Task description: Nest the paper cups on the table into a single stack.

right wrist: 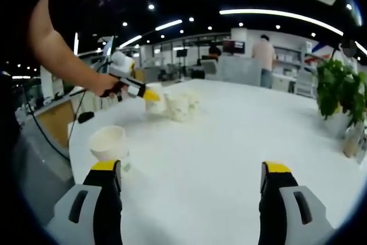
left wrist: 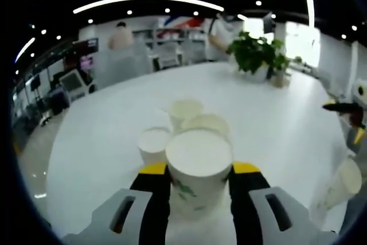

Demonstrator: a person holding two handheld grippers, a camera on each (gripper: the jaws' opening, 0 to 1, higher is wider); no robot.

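Our left gripper [left wrist: 199, 171] clamps an upside-down paper cup [left wrist: 198, 167] among three others [left wrist: 184, 110] on the white table [left wrist: 114, 136]. Our right gripper [right wrist: 191, 179] gapes wide, holding nothing, beside an upright cup [right wrist: 109, 142].

Matt white paper cups [left wrist: 198, 167], smooth glossy white table [left wrist: 275, 124], glossy floor [left wrist: 31, 159]

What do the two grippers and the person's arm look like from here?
Left gripper: two black jaws with yellow tips, rising from light grey housings with dark slots. Right gripper: the same build, black jaws, yellow tips, grey slotted housings. In the right gripper view the left gripper appears from the side with a white body and yellow tip, a dark cable hanging under it. The person's arm is bare, no sleeve in view.
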